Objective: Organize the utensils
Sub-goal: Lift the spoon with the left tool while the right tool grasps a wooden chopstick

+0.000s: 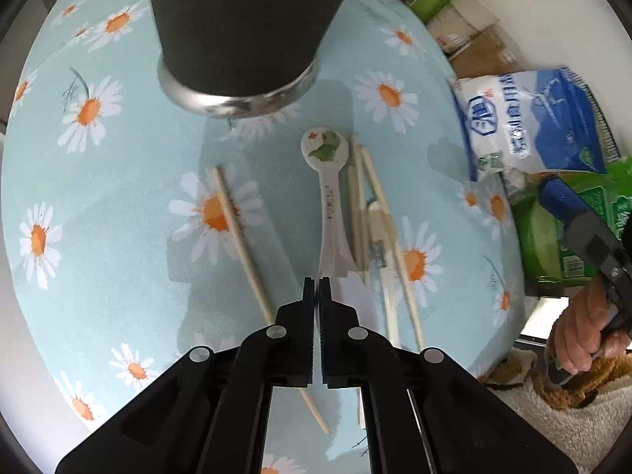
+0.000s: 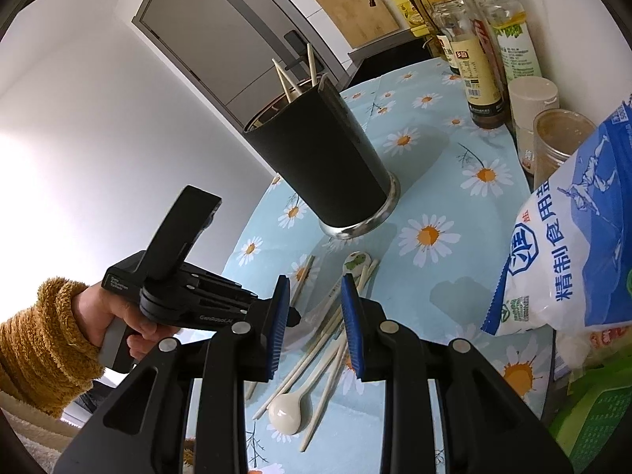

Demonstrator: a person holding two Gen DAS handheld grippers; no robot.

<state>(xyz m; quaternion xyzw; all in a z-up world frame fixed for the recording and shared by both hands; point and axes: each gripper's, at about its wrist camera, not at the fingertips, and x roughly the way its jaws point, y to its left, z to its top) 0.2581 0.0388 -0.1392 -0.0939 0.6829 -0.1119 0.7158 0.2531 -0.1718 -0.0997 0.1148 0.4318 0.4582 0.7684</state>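
A black utensil cup (image 1: 237, 39) with a steel base stands at the far side of the daisy tablecloth (image 1: 118, 197); in the right wrist view the cup (image 2: 320, 158) holds a few chopsticks (image 2: 296, 79). A decorated ceramic spoon (image 1: 326, 181) lies beside a bundle of chopsticks (image 1: 375, 217), and one chopstick (image 1: 237, 237) lies apart to the left. My left gripper (image 1: 317, 282) points down, shut, its tips at the spoon's near end; I see nothing between the pads. My right gripper (image 2: 312, 316) hovers open above the pile. A plain white spoon (image 2: 286, 410) lies nearest.
A blue and white salt bag (image 2: 572, 256) leans over the table's right side, with green packets (image 1: 553, 237) below it. Sauce bottles (image 2: 474, 39) and lidded jars (image 2: 553, 138) line the far right edge. A hand (image 1: 580, 328) holds the right gripper off the table's edge.
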